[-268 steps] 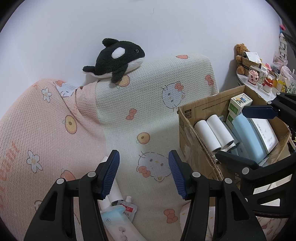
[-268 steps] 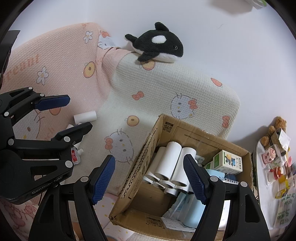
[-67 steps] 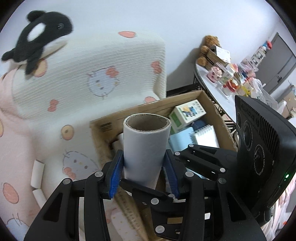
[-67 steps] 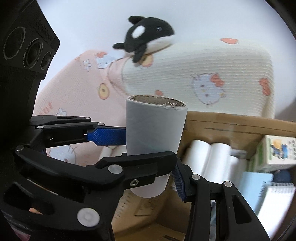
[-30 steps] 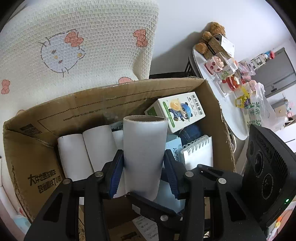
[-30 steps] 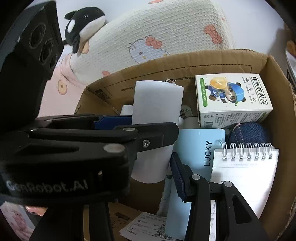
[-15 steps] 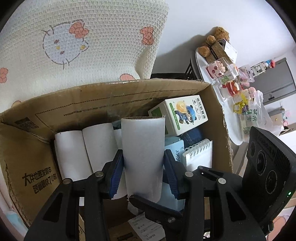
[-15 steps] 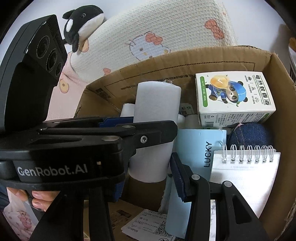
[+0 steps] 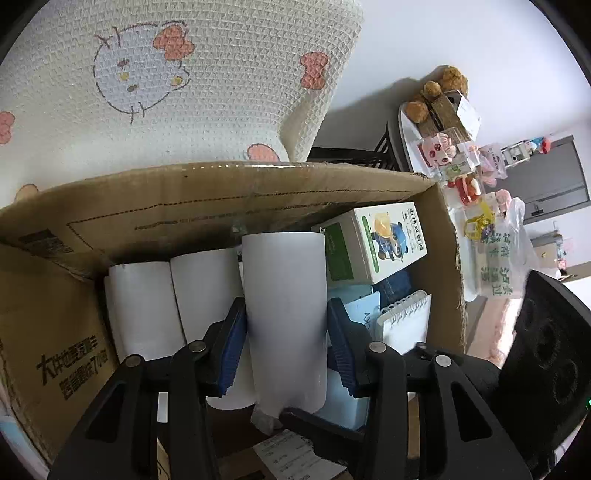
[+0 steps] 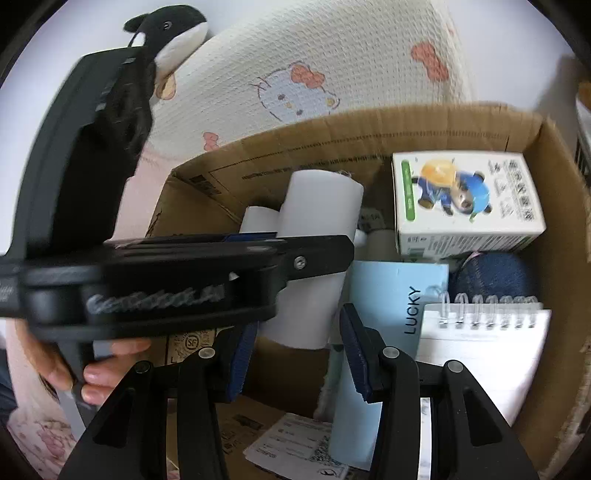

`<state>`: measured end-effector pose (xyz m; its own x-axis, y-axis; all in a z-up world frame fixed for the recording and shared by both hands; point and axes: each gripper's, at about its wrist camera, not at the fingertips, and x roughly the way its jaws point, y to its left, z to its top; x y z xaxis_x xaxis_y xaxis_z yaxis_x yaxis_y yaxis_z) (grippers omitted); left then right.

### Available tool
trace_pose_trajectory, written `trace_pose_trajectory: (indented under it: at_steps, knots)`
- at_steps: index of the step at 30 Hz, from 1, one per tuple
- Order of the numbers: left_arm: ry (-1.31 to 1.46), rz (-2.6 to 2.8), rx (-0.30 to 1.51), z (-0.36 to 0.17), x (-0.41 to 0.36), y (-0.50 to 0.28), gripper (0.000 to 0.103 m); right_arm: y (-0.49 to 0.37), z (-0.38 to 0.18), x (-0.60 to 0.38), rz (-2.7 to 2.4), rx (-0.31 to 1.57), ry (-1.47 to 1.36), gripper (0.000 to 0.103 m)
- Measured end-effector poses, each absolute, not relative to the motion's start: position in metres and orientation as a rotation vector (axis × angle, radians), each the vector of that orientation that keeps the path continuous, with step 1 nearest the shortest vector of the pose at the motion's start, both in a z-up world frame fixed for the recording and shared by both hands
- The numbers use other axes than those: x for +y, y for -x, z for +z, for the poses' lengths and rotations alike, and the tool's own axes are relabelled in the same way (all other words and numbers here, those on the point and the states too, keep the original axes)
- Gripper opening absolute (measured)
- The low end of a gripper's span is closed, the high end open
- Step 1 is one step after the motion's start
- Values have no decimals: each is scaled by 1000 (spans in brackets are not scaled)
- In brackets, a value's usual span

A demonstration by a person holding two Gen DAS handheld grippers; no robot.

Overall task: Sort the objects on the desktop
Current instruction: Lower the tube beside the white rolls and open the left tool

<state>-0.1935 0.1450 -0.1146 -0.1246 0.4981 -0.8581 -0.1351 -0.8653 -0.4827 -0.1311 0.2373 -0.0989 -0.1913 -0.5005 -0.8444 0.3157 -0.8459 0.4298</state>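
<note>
A white roll (image 9: 284,277) hangs inside the open cardboard box (image 9: 258,177), tilted over the things packed there. My left gripper (image 9: 284,325) is shut on the roll's middle, its blue pads pressing both sides. In the right wrist view my right gripper (image 10: 295,332) is shut on the lower end of the same white roll (image 10: 317,206). The left gripper's black finger (image 10: 314,254) crosses in front of it there. Two more white rolls (image 9: 173,295) lie side by side in the box's left part.
The box also holds a green-and-white carton (image 10: 465,195), a light blue pack marked LUCKY (image 10: 395,295), a spiral notebook (image 10: 487,347) and a dark blue bundle (image 10: 491,273). A patterned blanket (image 9: 184,74) rises behind, with an orca plush (image 10: 173,29) on it. A cluttered side table (image 9: 454,147) stands to the right.
The roll has tipped slightly further into the box, so its open top end no longer shows in the left wrist view. Both grips are unchanged.
</note>
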Motion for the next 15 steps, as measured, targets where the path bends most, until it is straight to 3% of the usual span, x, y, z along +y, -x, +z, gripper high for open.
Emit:
trace_pose_trajectory:
  at_steps: [13,15]
  knots:
    - [1701,2123,-347,-95,142,188,47,134,-88,235,-2082,-71,-1545,39]
    - [1692,2113,-328,-92,143,186,38,130,-87,237,-2074,-85,-1541,39]
